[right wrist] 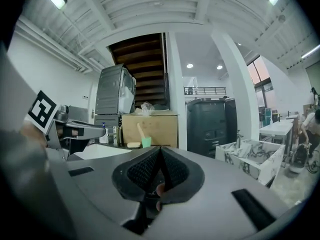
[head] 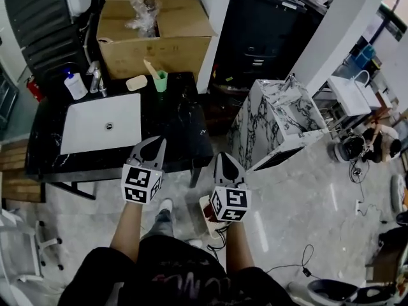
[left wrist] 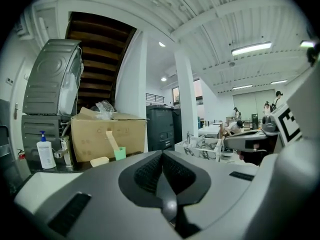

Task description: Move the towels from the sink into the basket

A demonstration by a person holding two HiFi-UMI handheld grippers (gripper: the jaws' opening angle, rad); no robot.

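Note:
The white sink (head: 102,131) is set in a black counter (head: 178,123) and holds nothing; no towel and no basket show in any view. My left gripper (head: 155,143) hangs over the counter's front edge, just right of the sink, with its jaws shut and empty (left wrist: 161,155). My right gripper (head: 225,159) is held off the counter's right front corner, above the floor, also shut with nothing in it (right wrist: 159,152). Both point away from me toward the back wall.
A soap dispenser (head: 75,85), a tap (head: 97,80), a soap bar (head: 136,82) and a green cup (head: 160,80) stand behind the sink. A cardboard box (head: 156,34) sits beyond them. A marble basin unit (head: 280,123) stands to the right. Cables lie on the floor (head: 306,260).

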